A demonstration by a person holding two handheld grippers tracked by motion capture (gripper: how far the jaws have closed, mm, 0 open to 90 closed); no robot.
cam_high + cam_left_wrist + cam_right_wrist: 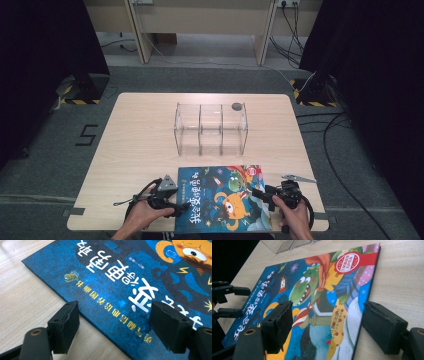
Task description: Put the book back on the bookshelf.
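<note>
A blue picture book (pixel 222 198) lies flat at the tabletop's (pixel 130 145) near edge, bracketed by the left hand-held gripper (pixel 184 207) and right hand-held gripper (pixel 256 192), both wide open, seemingly poised to grip its side edges next.

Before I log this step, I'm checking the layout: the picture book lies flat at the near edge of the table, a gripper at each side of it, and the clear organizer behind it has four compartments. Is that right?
Not quite: the clear organizer has three compartments, not four, as the high view shows. The rest holds: the picture book lies flat at the near edge of the table, with the left gripper and right gripper at its sides.
</note>
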